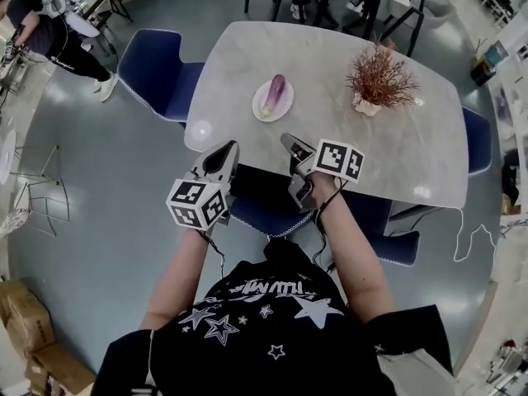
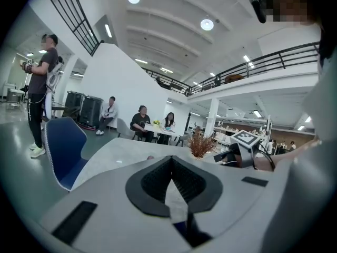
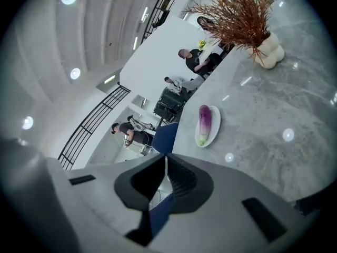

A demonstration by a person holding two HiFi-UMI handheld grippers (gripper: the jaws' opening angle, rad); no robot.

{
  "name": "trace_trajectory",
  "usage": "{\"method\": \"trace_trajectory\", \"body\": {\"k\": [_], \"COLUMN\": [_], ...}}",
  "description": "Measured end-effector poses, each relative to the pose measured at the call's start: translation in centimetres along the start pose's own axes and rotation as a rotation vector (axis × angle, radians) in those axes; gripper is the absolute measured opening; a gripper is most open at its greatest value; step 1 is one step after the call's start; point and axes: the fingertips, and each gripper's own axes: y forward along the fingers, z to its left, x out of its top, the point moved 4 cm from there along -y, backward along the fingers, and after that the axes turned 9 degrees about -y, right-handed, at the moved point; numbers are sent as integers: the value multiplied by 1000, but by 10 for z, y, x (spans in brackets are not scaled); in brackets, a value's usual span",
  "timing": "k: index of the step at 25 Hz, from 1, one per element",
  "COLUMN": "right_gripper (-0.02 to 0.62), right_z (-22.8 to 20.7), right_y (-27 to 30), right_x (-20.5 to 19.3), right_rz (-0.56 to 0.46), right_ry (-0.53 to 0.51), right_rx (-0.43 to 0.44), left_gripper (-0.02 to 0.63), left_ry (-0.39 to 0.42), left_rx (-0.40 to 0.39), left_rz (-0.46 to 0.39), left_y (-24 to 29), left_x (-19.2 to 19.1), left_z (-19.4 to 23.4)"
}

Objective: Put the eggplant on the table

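- Head view is showing the eggplant lying on a white plate, which is standing on the table. I am judging that no part of the task is done yet.
- The left gripper is hovering near the plate, on the person's side of it. Its jaws are pressing together with nothing between them.
- The right gripper is hovering on the same side of the plate, over the table edge. Its jaws are also resting together, empty.
- A dried plant is standing to the right of the plate, well apart from it.
- What is remaining, I think: opening one gripper, reaching to the plate, gripping the eggplant, and laying it on bare table beside the plate.
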Motion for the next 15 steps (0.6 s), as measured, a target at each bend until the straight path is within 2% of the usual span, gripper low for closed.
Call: {"method": "trace_trajectory", "body": {"k": [4,8,11,15], "right_gripper": [20,20,20,20], "right_z": [19,45,63,79], "right_y": [-19,-39,-56,-81], "right_x": [-9,-21,-33,-59], "right_rz": [-18,-44,-79,-86], "right_ry": [-50,-105,-106,-141], "right_rx": [-17,-2,31,18], "left_gripper": [8,8,8,8], "left_ry": [-4,28,28,23], "left_rx": [-23,-56,-56,-47], "left_rz": [-17,-37,-56,-68], "left_y": [-20,-46,-67,-102], "left_x": [-1,-1,-4,-16], "left_z": [-10,-27,-34,-45]}}
